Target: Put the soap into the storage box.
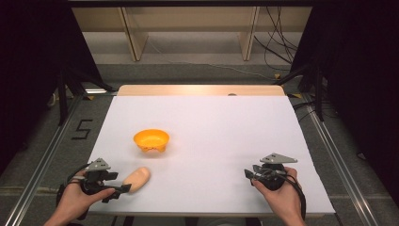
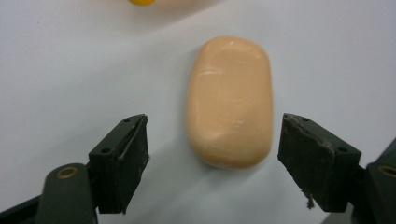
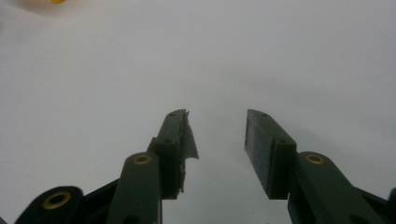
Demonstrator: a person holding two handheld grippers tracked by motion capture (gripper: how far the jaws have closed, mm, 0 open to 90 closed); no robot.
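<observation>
Lying flat just near of the orange plastic bowl (image 1: 151,140), a smooth, peach-coloured oblong soap bar (image 2: 229,101) sits untouched between the left hand-held gripper's (image 2: 215,156) spread jaws.

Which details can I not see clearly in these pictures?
- Orange bowl: cut off by the top edge in the left gripper view.
- Peach-coloured bar: its near end is hidden behind the left gripper in the high view.
- Small dark spot at the table's far edge: too small.

Peach-coloured oval block (image 2: 230,101) lies flat on white table sheet (image 2: 70,70), long axis running away from the camera. Left gripper (image 2: 215,156) straddles the block's near end: jaws spread either side of it, pads (image 2: 135,163) clear of its flanks (no contact). Orange object (image 2: 141,2) lies beyond the block's far end, cut off by the frame edge.
</observation>
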